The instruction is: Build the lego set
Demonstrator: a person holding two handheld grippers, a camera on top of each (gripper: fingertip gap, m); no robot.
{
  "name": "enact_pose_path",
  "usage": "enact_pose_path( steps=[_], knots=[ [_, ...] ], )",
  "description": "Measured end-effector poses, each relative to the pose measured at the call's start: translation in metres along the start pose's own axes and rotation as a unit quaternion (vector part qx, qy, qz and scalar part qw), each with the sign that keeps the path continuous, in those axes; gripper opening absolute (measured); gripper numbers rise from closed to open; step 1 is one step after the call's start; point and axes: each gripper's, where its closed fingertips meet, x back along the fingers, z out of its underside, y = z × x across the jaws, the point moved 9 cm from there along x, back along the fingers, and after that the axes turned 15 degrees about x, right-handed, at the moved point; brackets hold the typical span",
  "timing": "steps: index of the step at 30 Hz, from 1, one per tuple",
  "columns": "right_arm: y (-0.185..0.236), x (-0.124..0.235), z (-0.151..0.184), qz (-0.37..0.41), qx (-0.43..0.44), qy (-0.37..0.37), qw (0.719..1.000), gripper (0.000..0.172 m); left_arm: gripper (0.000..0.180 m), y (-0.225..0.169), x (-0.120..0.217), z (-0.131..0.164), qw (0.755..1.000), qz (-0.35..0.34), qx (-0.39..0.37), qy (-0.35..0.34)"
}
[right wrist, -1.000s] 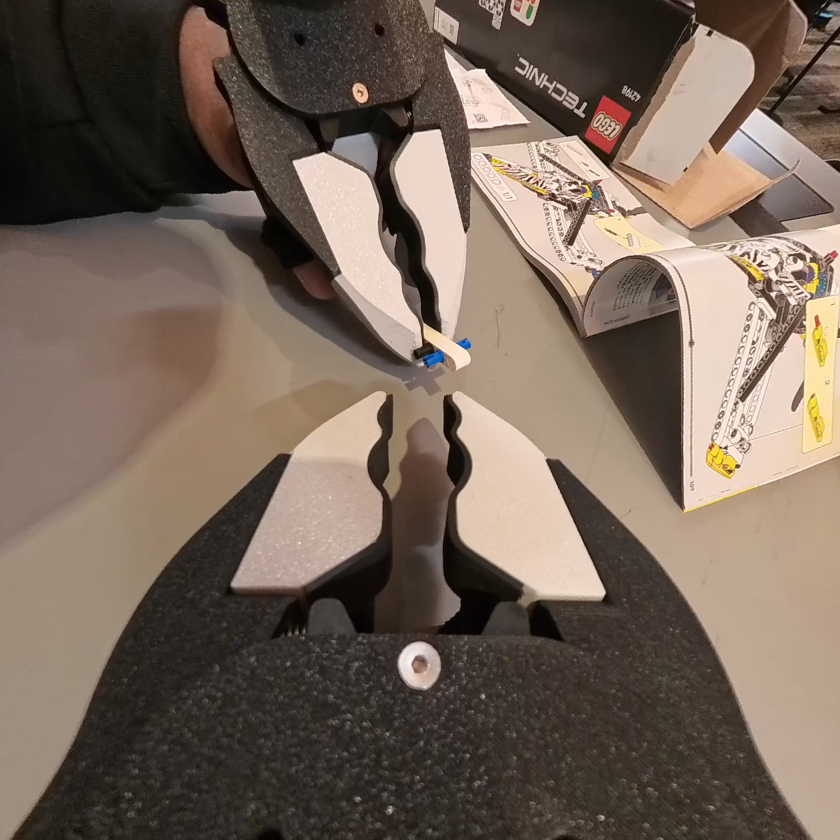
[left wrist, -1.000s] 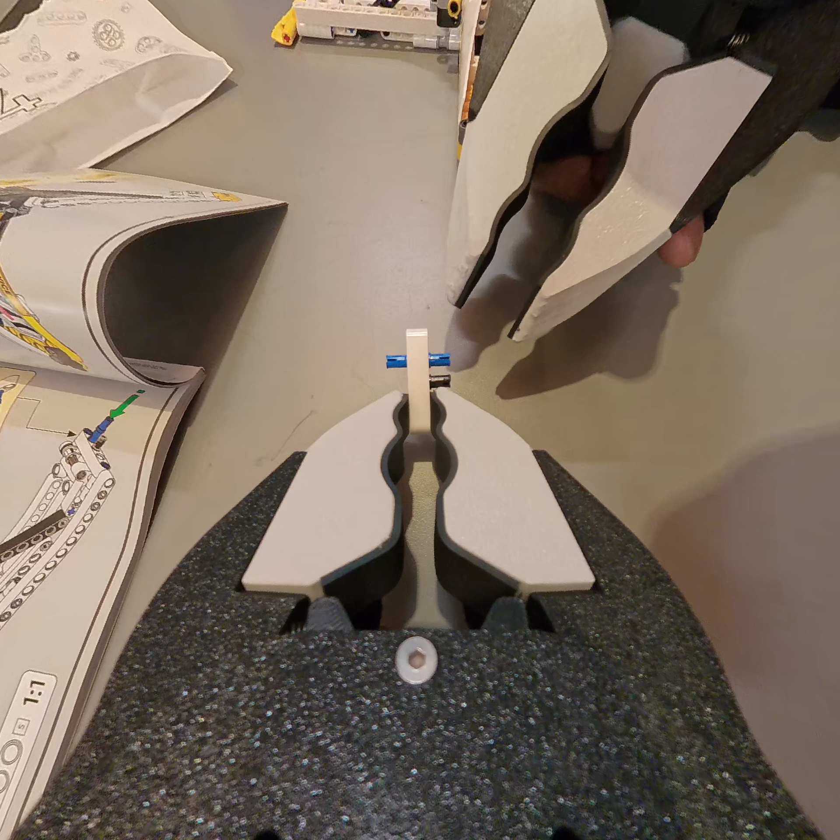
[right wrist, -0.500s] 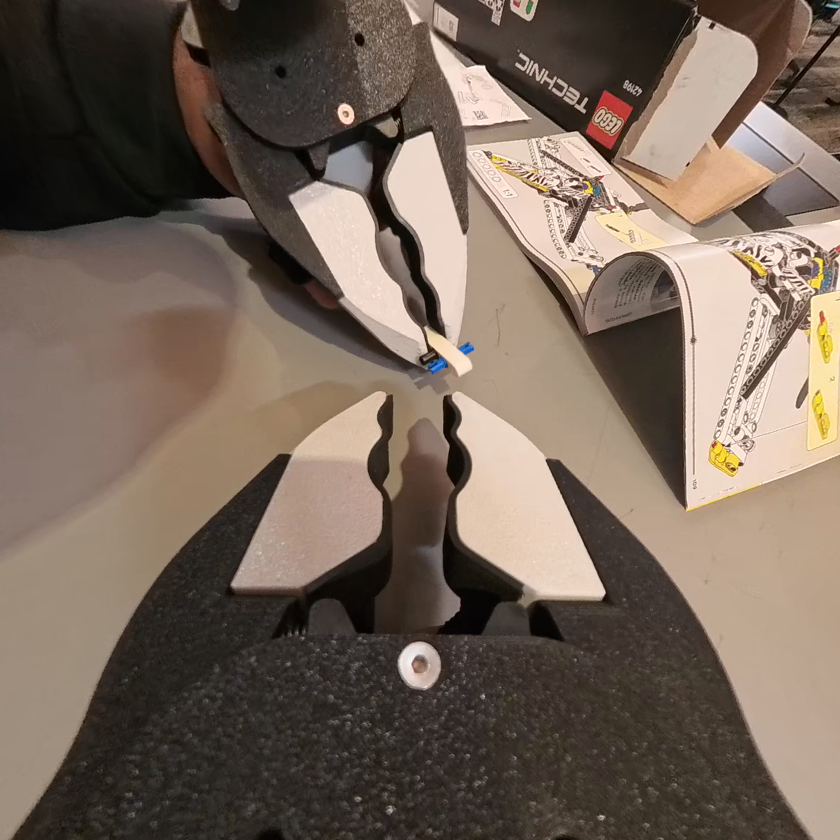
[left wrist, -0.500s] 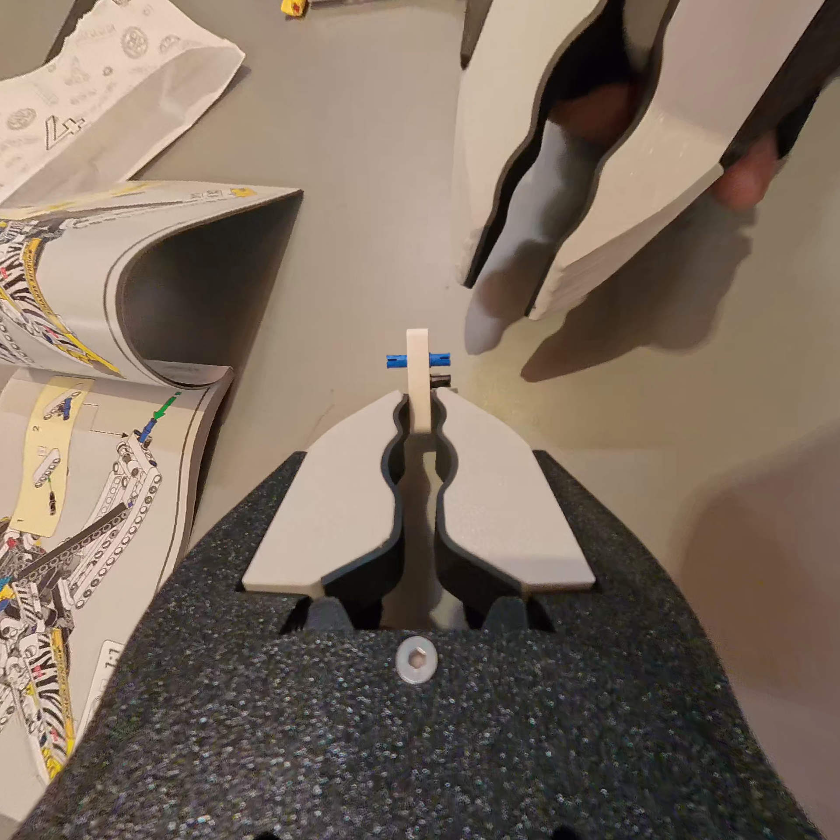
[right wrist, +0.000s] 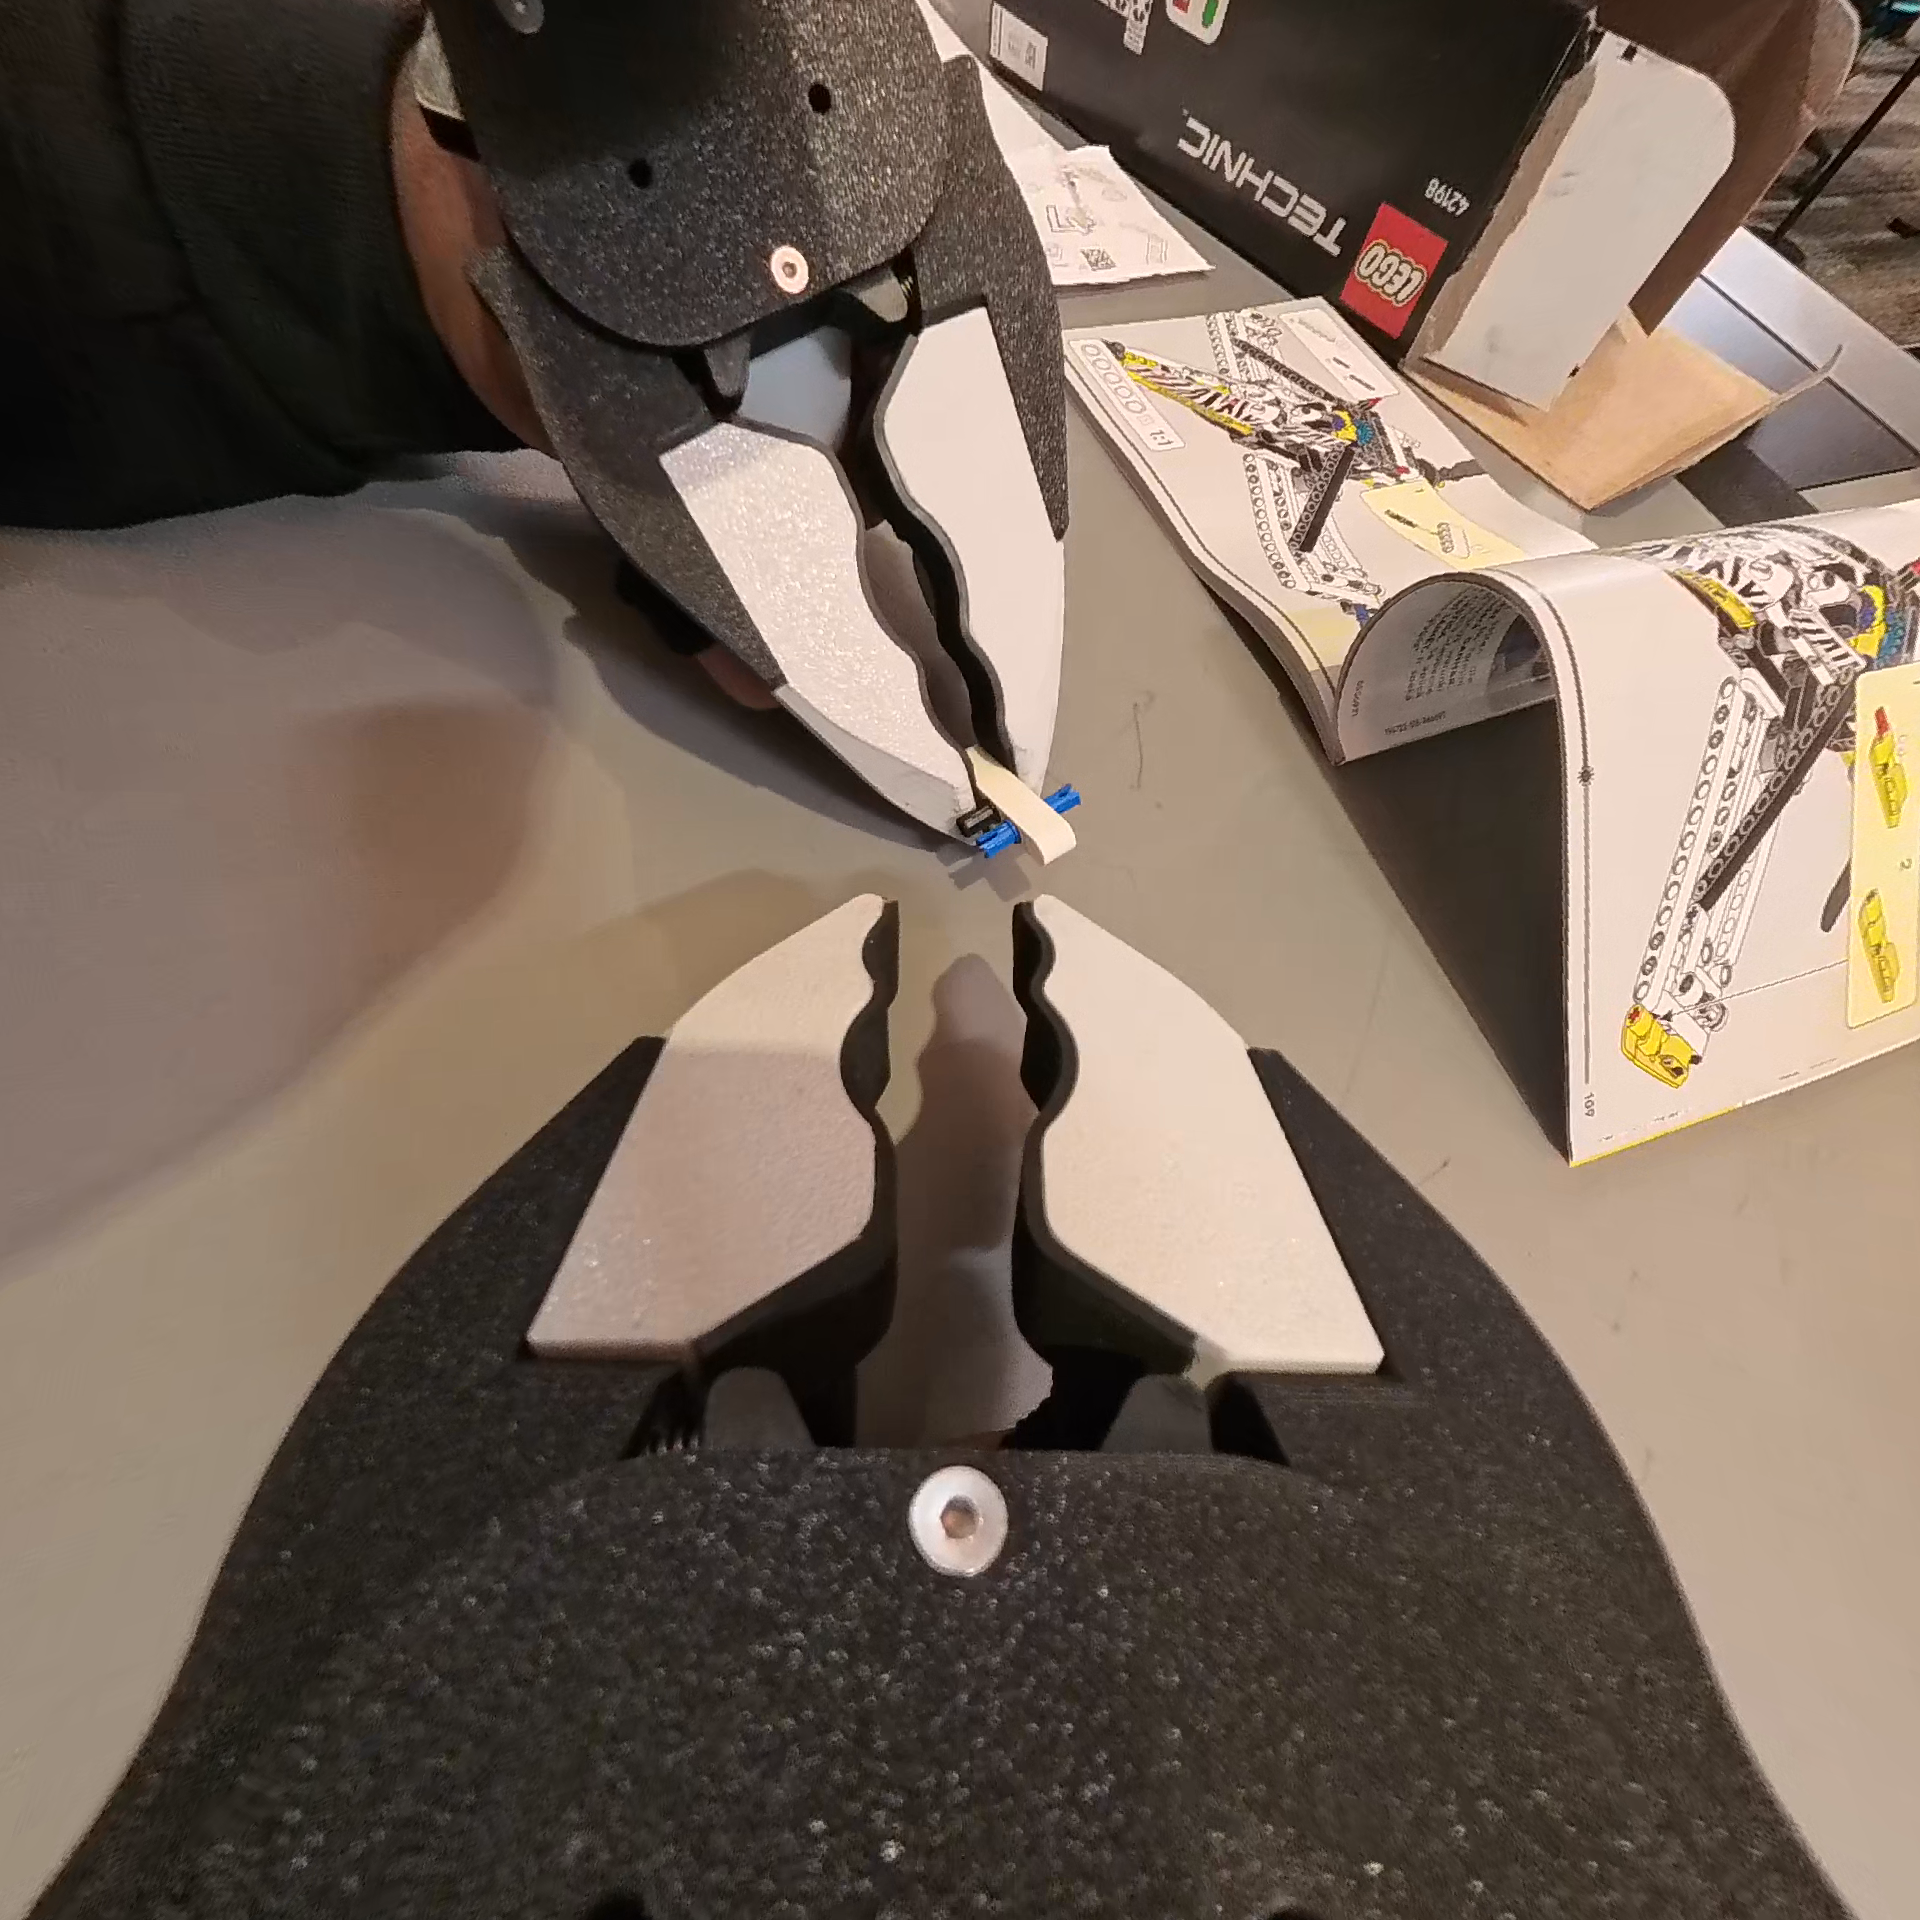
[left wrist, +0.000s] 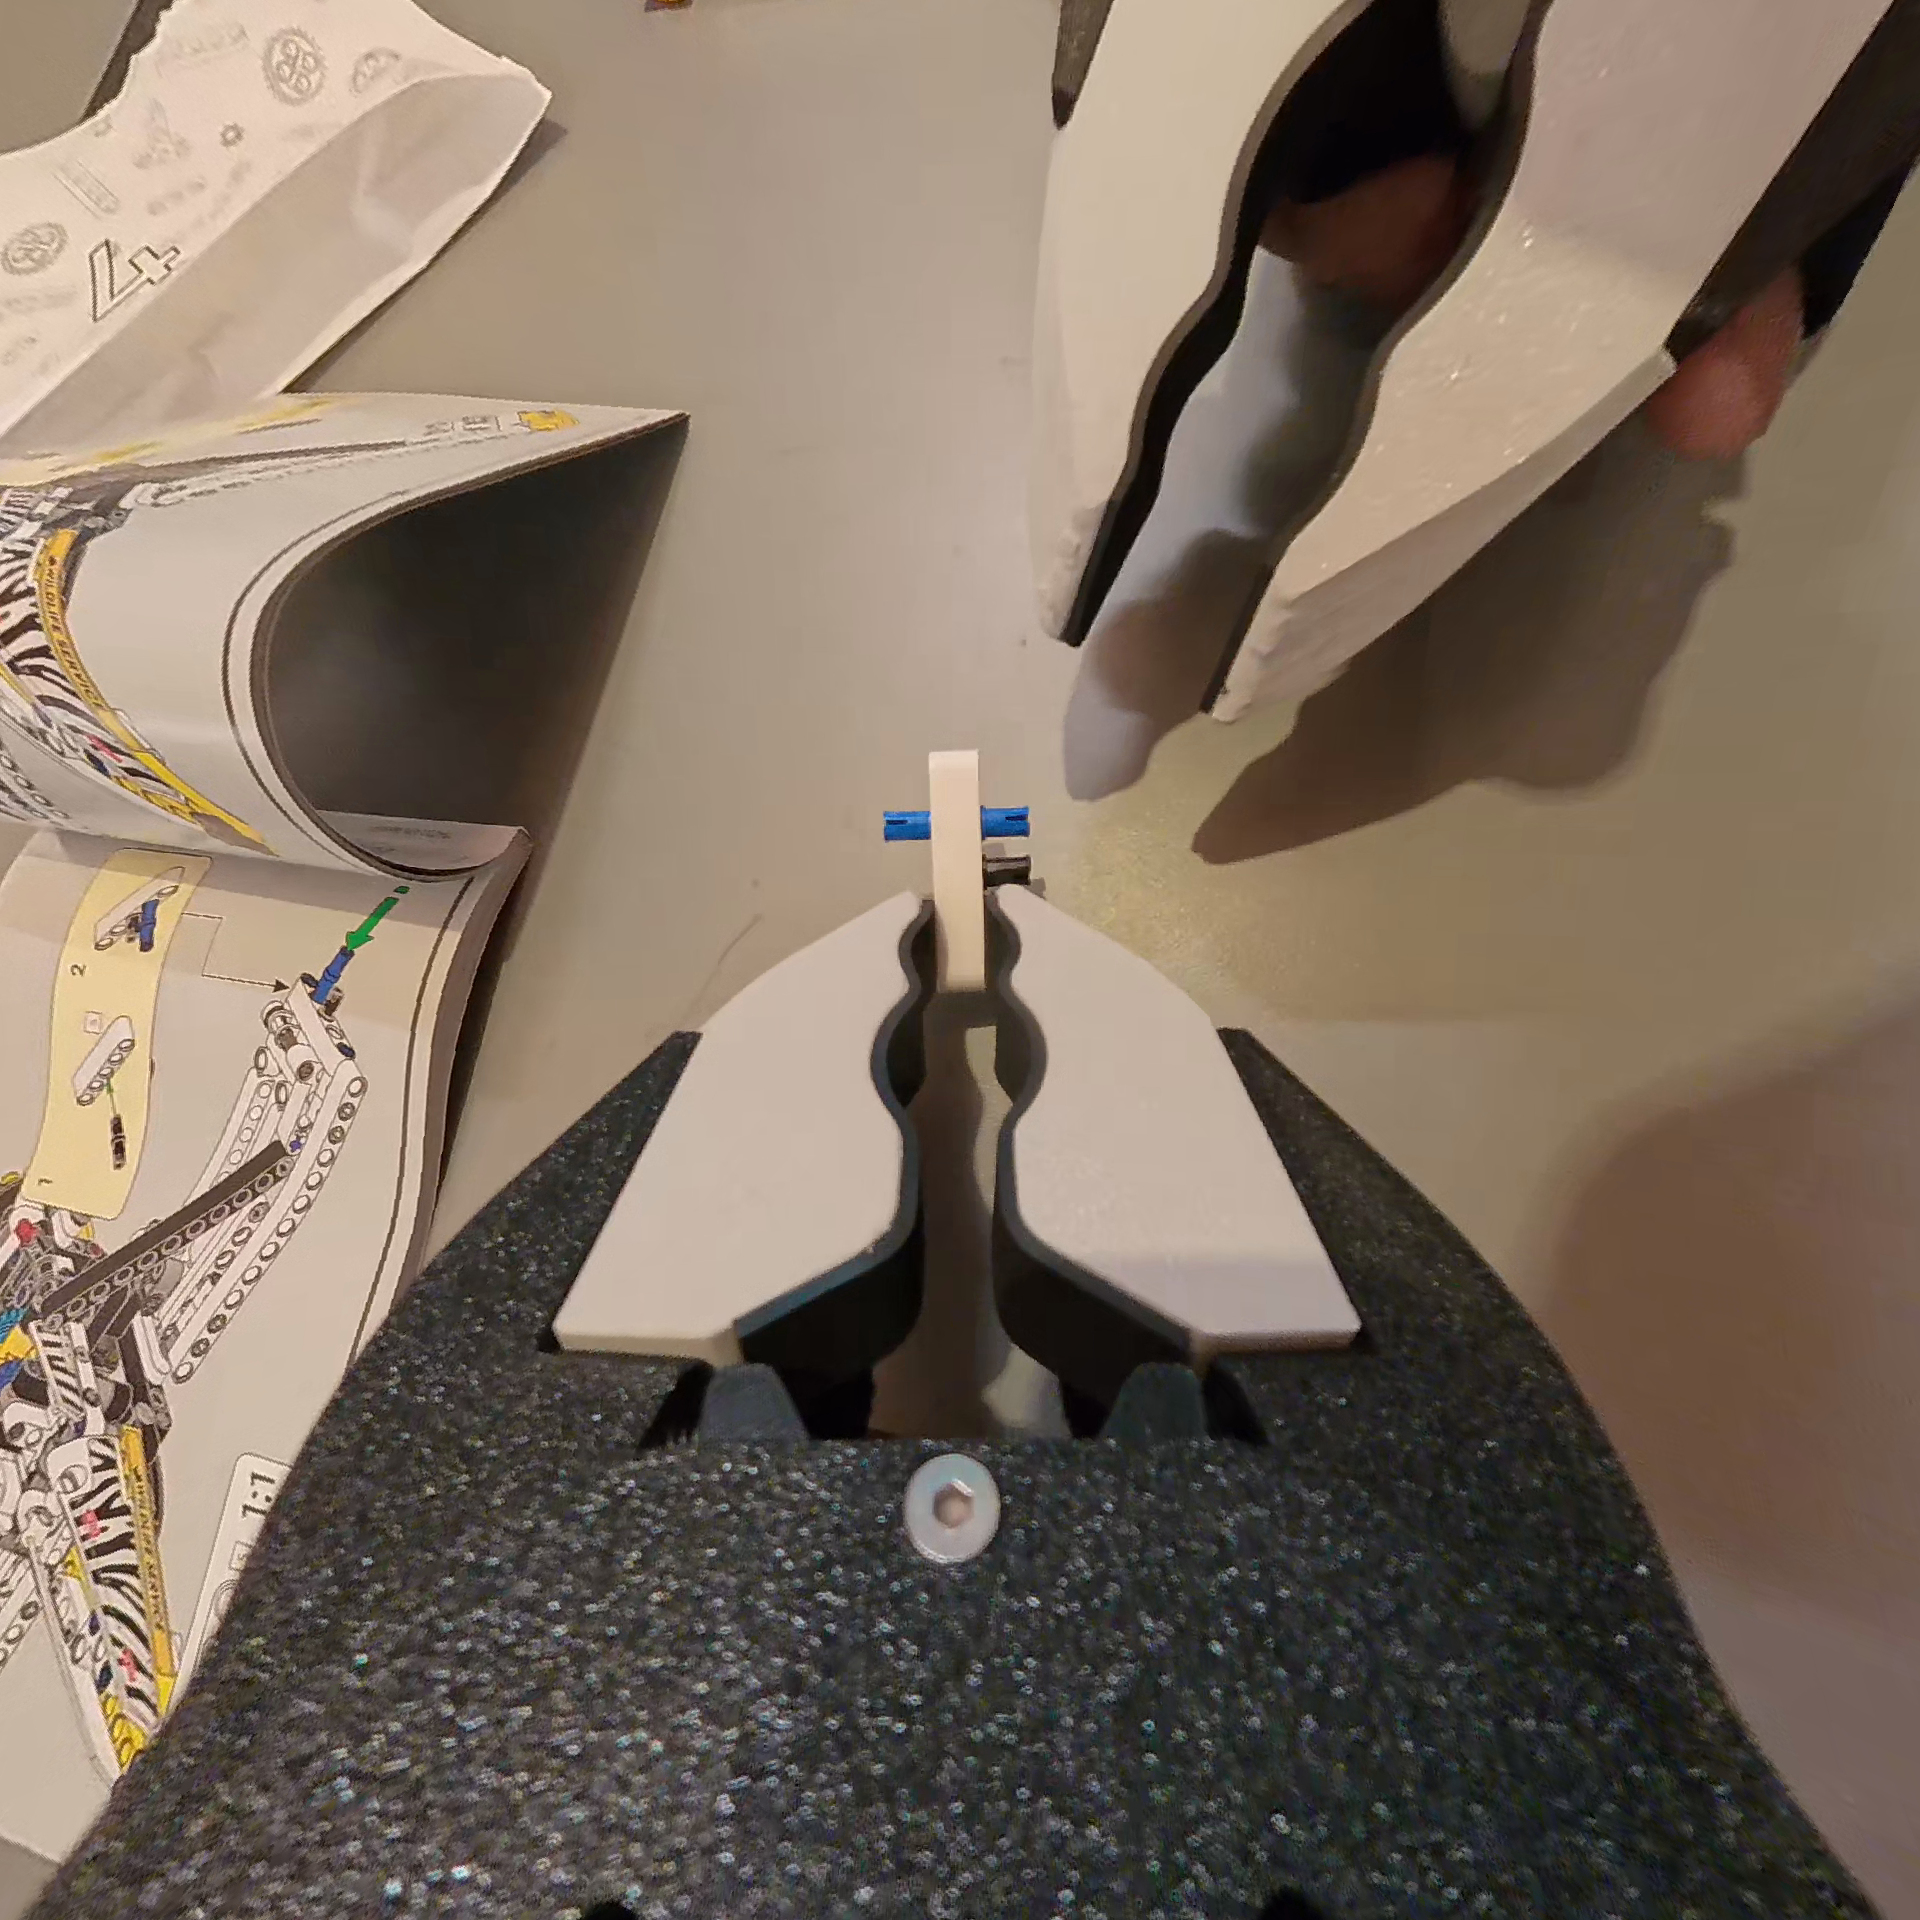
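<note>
My left gripper (left wrist: 958, 914) is shut on a small white beam (left wrist: 956, 862) that stands edge-up between its pads. A blue pin (left wrist: 902, 824) passes through the beam and a short black pin (left wrist: 1006, 864) sticks out on its right. The right wrist view shows the same left gripper (right wrist: 1003, 800) holding the white beam (right wrist: 1029, 821) with the blue pin (right wrist: 1062, 800) just above the grey table (right wrist: 1299, 1351). My right gripper (right wrist: 956, 914) is open with nothing between its pads, its tips just short of the beam. It also shows in the left wrist view (left wrist: 1153, 665) at upper right.
An open instruction booklet (left wrist: 187, 935) with a curled page lies at the left, also visible in the right wrist view (right wrist: 1662, 790). A white paper bag (left wrist: 229, 177) lies at far left. A black product box (right wrist: 1351, 135) and a cardboard flap (right wrist: 1621, 405) stand beyond. A hand (left wrist: 1714, 384) holds the right gripper. The grippers' ends are close to 5 cm from one another. It is some 30 cm from my left tips to the cardboard flap (right wrist: 1621, 405).
The left gripper has kept its hold on the white beam and shifted back relative to the booklet. The right gripper stays open; it now sits higher in the left wrist view.
</note>
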Motion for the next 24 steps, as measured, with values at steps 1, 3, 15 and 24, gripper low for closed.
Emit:
enact_pose_path(
  steps=[1,3,15,24],
  knots=[
    [0.0000,-0.0001,0.0001,0.000,0.000,0.000,1.000,0.021,0.008,0.0000,0.0000,0.0000,1.000,0.000,0.001,0.000],
    [0.0001,-0.0001,0.0000,0.000,0.000,0.000,1.000,0.021,0.008,0.0001,0.0000,0.0001,1.000,0.000,0.001,0.000],
    [-0.0003,0.0000,0.0002,-0.001,-0.001,0.000,1.000,0.020,0.008,0.0006,-0.0001,0.0003,1.000,0.002,0.003,0.000],
    [-0.0005,0.0000,0.0002,-0.002,-0.003,-0.001,1.000,0.020,0.008,0.0013,0.0001,0.0004,1.000,0.003,0.005,-0.001]
  ],
)
